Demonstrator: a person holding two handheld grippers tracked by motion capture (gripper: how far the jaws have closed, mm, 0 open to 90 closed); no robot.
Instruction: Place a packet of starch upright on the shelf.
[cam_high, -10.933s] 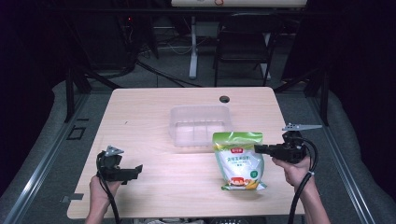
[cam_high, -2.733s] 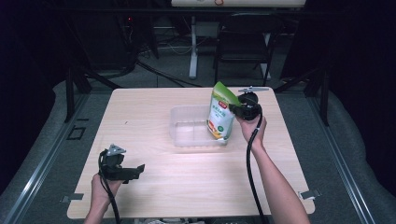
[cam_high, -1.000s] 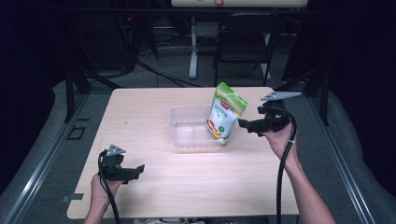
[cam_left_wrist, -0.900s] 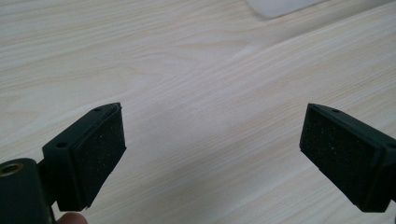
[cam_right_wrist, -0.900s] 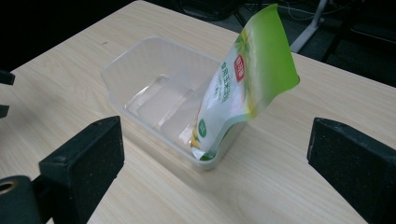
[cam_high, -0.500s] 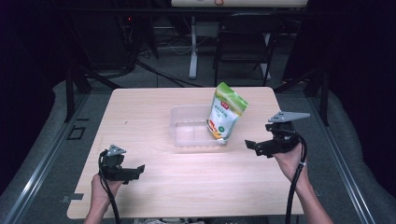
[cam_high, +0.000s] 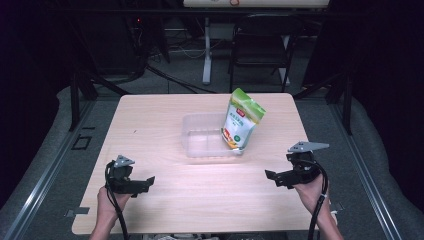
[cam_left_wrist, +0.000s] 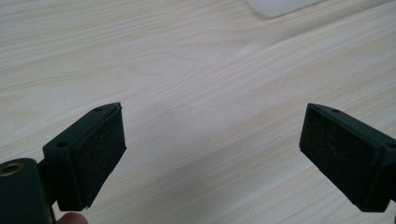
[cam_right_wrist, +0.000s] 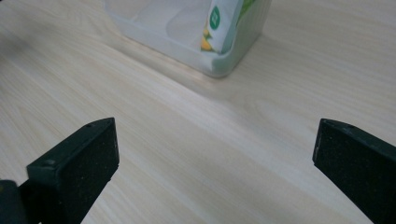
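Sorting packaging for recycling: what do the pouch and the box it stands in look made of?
The pouch looks like glossy printed plastic film, creased and sheeny. The box seems clear, slightly frosted rigid plastic: the table shows through its walls.

The green-and-white snack pouch (cam_high: 242, 120) went from lying flat on the tabletop (cam_high: 150, 125) to standing in the clear plastic tub (cam_high: 200, 145); the right hand-held gripper (cam_high: 280, 176) let go and pulled back, jaws wide.

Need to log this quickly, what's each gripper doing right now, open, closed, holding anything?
Left gripper: open, holding nothing, over bare table.
Right gripper: open, holding nothing, apart from the pouch standing in the clear container.
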